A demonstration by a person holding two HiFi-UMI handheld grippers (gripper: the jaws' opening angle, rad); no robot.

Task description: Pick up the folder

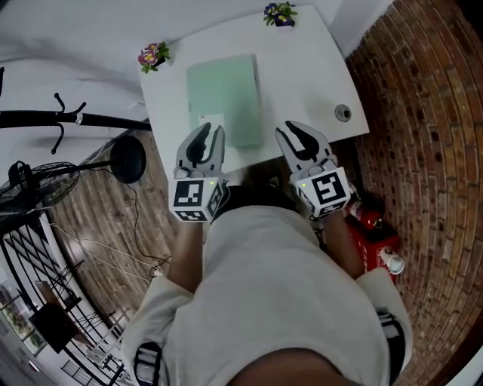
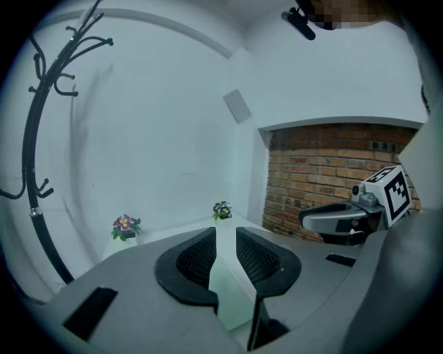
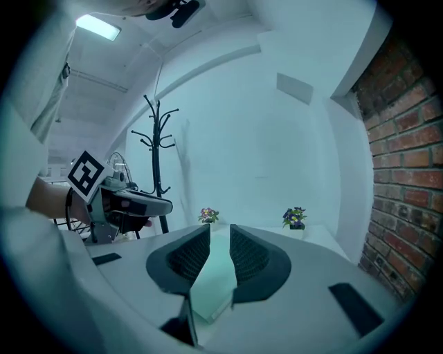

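A brick wall (image 1: pixel 423 113) flanks a white table (image 1: pixel 302 68), where a pale green folder (image 1: pixel 223 94) lies flat at the middle, reaching toward the near edge. A person holds the left gripper (image 1: pixel 211 130) at the folder's near left corner and the right gripper (image 1: pixel 294 130) just beside its near right corner. Each pair of jaws stands a narrow gap apart, gripping nothing. Two small flower pots, one pink (image 1: pixel 153 56) and one purple (image 1: pixel 280 13), sit at the table's far corners.

The folder (image 1: pixel 224 98) lies on the table (image 1: pixel 309 68), left tool (image 1: pixel 211 130) and right tool (image 1: pixel 284 128) flanking its near end.
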